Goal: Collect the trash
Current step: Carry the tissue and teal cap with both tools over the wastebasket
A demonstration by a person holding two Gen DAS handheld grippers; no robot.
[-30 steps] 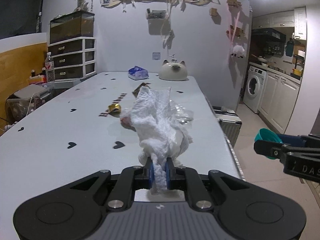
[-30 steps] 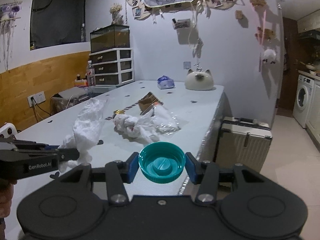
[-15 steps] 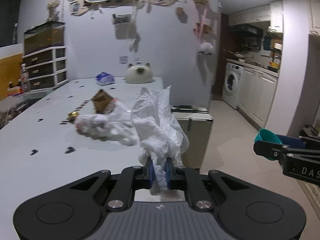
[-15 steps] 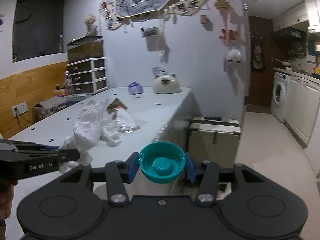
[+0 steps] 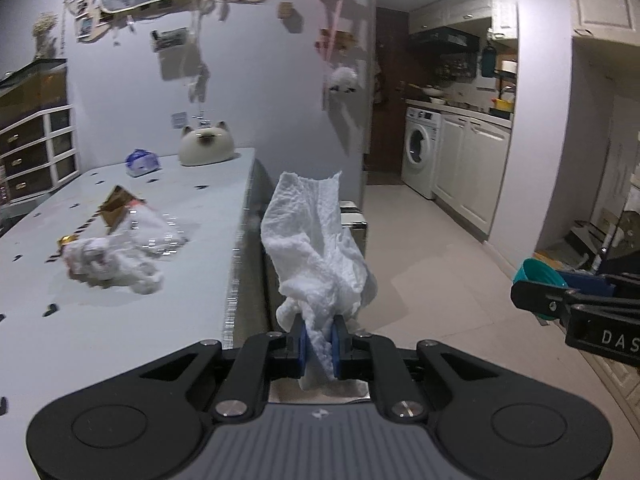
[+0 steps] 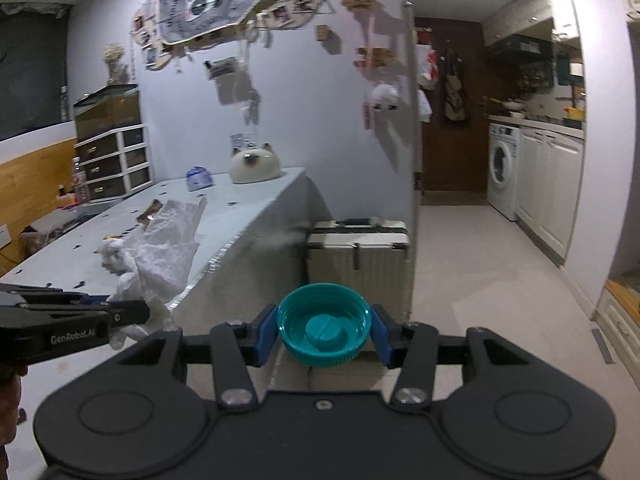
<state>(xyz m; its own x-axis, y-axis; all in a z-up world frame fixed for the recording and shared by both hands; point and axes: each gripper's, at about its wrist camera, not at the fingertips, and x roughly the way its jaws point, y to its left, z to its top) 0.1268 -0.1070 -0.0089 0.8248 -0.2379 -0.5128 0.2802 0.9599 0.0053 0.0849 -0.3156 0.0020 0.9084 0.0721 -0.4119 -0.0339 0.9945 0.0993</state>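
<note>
A tissue point(image 5: 320, 248) was clamped between the left gripper point(image 5: 319, 344) fingers, a teal cap point(image 6: 323, 330) between the right gripper point(image 6: 323, 334) fingers, both past the surface point(image 5: 120, 320) edge. Both grips were best kept firm until a bin was reached; more trash point(image 5: 116, 260) remained behind.

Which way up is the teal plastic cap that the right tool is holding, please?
Hollow side up: the round teal plastic cap, clamped between the right tool's blue pads, shows its open inside with the raised centre plug.
</note>
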